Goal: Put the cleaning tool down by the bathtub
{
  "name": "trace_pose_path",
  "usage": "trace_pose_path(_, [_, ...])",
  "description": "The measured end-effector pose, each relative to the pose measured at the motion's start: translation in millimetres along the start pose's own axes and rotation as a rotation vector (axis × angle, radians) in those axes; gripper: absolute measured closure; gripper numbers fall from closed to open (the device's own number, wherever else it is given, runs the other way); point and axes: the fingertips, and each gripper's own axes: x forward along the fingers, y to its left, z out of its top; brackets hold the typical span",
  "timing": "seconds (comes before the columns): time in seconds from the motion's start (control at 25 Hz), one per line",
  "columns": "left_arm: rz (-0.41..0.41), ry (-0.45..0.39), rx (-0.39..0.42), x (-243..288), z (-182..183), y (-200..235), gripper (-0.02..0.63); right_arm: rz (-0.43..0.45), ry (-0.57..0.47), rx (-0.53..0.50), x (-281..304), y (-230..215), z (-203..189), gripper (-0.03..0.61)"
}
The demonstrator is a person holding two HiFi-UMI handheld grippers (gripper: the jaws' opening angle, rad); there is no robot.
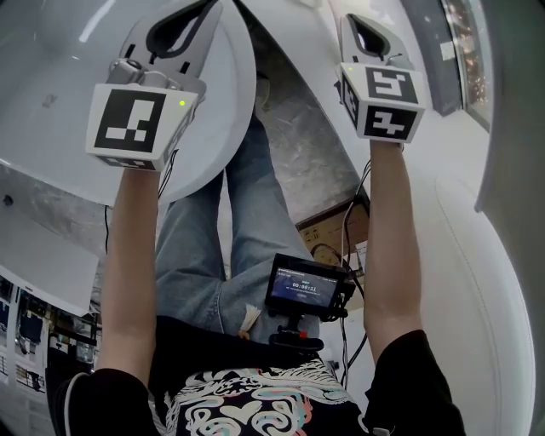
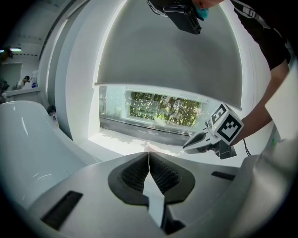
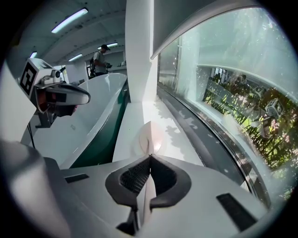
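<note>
Beside the bathtub [image 1: 51, 77], left tool [image 1: 192, 17] and right tool [image 1: 364, 32], jaws pressed together

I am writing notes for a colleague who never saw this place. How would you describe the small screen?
Start in the head view from the person's black printed shirt at the bottom edge. Just above it, on a black mount beside the blue jeans, sits the small screen. It alone glows, unlike the brown cardboard box beyond it.

Showroom-like hall: white bathtubs [image 3: 93, 116], ceiling strip lights [image 3: 70, 19].
</note>
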Motion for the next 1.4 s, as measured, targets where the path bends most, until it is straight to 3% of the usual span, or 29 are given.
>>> trace_pose_path(0.92, [0.019, -0.049, 0.069, -29.8, 50.4, -9.9, 0.595, -0.050, -0.077, 0.050, -67.4, -3.3, 22.9, 0.551])
trace_pose_path(1.4, [0.034, -0.079, 0.101, -65.7, 88.5, -43.6, 0.595, -0.066, -0.160, 0.099, -131.0, -8.5, 30.9, 0.551])
